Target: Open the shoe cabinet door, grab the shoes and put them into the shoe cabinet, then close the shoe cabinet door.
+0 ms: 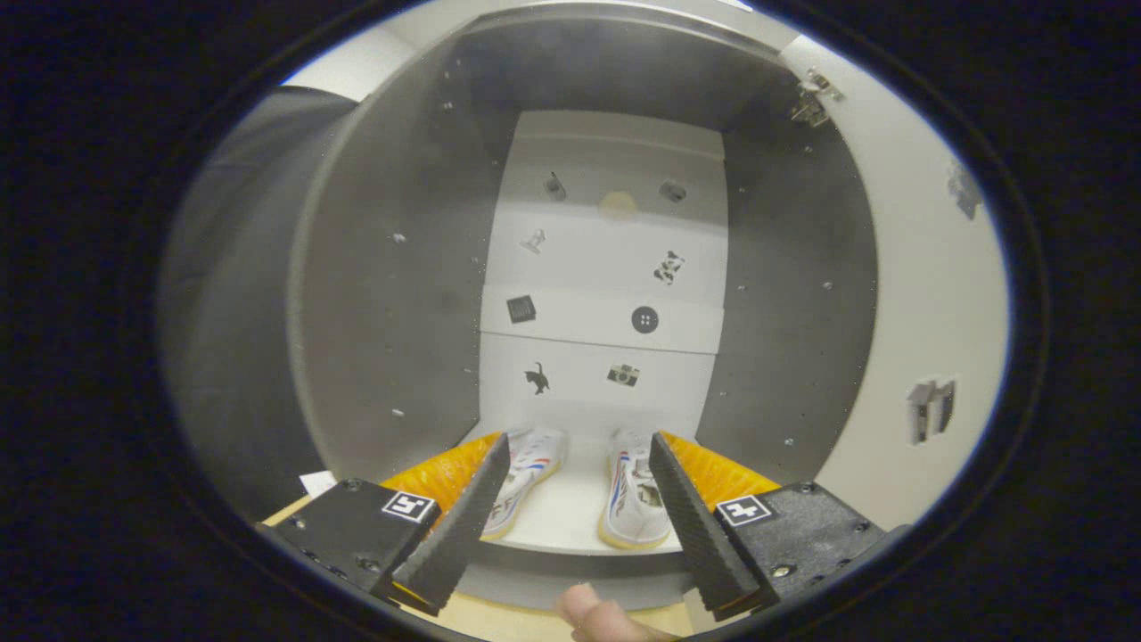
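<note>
Two shoes (579,486) are seen just ahead of the spread, empty gripper (579,508), side by side on the floor of the shoe cabinet (383,294). They look light and soft. The open door (927,294) is likely pushed next, at its edge.

The tall open-fronted shoe cabinet (392,294) stands straight ahead of the two-finger gripper (579,464), whose fingers are spread apart with nothing between them. On the cabinet's bottom shelf, just beyond the fingertips, sit two low canvas sneakers: the left sneaker (526,473) lies beside the left finger, and the right sneaker (628,495) lies beside the right finger, with a gap of bare shelf between the pair. The hinged cabinet door (927,294) stands swung open to the right. A person's fingertip (593,611) shows below the shelf edge, between the fingers.
</note>
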`<state>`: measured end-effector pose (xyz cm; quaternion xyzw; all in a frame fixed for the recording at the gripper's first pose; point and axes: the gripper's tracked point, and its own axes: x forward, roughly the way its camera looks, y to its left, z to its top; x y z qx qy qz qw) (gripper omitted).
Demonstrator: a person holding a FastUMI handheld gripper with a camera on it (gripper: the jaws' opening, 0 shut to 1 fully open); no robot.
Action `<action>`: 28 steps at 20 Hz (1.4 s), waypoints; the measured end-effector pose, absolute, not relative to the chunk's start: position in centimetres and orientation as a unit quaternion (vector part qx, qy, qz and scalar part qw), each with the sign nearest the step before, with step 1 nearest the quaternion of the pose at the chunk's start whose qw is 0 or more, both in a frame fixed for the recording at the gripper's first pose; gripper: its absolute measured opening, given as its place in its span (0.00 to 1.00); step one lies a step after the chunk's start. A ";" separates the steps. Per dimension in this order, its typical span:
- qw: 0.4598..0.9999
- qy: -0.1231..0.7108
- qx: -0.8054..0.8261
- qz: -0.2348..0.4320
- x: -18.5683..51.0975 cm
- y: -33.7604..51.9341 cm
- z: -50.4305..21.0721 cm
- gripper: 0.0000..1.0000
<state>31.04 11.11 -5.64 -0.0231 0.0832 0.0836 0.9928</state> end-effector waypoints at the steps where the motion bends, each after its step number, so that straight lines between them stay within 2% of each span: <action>1: 0.993 0.082 -0.009 0.083 29.1 11.5 -5.1 1.00; 11: 0.993 0.026 0.011 0.114 10.2 9.2 0.4 1.00; 18: 0.997 0.035 -0.011 0.074 -1.8 -1.5 2.9 1.00; 21: 0.997 0.040 0.006 0.067 -4.8 -6.7 3.4 1.00; 28: 0.999 0.016 0.002 0.028 -7.1 -17.7 5.4 1.00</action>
